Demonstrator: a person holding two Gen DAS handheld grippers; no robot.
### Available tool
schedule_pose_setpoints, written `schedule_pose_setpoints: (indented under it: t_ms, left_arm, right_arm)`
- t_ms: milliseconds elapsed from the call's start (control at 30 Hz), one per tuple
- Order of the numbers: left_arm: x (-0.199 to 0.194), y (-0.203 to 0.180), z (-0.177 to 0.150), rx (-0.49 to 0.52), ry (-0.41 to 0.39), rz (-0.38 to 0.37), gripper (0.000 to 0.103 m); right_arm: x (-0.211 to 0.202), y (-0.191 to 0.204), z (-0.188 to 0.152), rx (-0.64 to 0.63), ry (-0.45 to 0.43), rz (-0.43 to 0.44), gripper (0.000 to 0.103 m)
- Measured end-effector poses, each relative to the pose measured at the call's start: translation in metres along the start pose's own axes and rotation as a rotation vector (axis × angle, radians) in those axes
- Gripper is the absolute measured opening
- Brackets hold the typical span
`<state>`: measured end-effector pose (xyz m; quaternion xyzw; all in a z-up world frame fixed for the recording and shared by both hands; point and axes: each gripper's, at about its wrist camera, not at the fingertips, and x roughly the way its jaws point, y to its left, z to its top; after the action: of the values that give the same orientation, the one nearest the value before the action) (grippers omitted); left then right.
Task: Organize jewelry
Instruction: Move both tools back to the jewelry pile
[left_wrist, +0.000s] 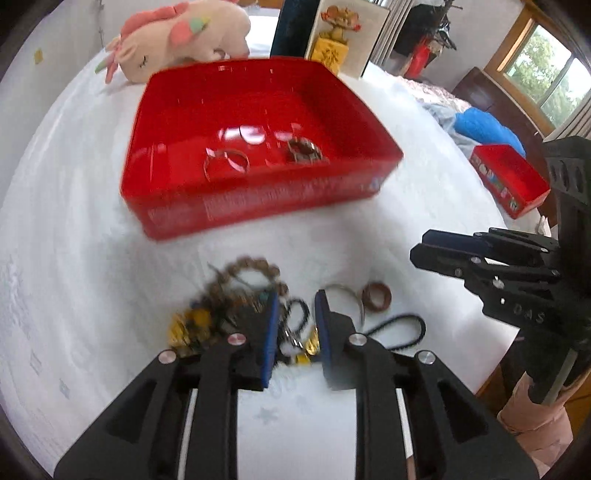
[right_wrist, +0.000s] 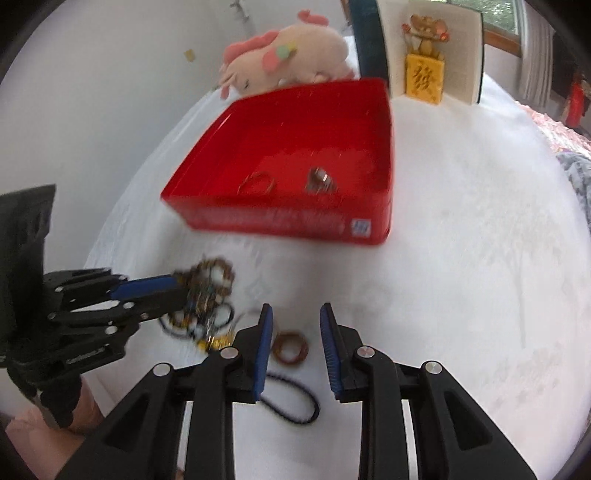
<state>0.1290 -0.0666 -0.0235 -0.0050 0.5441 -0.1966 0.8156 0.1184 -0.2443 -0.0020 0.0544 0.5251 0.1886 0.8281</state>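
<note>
On the white-covered bed (right_wrist: 461, 258), the left gripper (left_wrist: 295, 299) hovers over the jewelry pile (left_wrist: 236, 306) near the front edge, its jaws a little apart and gripping nothing. Just right of the pile lie a brown ring (right_wrist: 291, 349) and a black beaded loop (right_wrist: 295, 402). The right gripper (right_wrist: 295, 314) hangs above them, released and empty. Farther back, the red box (right_wrist: 384, 155) holds two bracelets (right_wrist: 258, 182). Behind it rests a plush toy (right_wrist: 295, 55).

Jewelry, part sorted into a red box

A tangled heap of bracelets (left_wrist: 236, 302) lies before the red box (left_wrist: 258, 206), which holds a silver bangle (left_wrist: 226, 162) and rings (left_wrist: 303, 150).
</note>
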Motion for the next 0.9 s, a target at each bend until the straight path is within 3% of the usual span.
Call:
schedule_pose_setpoints:
  t_ms: [567, 900]
  left_arm:
    - [0.029, -0.005, -0.013, -0.049, 0.074, 0.005, 0.019]
    - [0.0, 0.046, -0.023, -0.142, 0.021, 0.033, 0.019]
  right_arm:
    - [0.029, -0.001, -0.023, 0.005, 0.085, 0.008, 0.024]
    - [0.031, 0.021, -0.018, -0.052, 0.092, 0.056, 0.024]
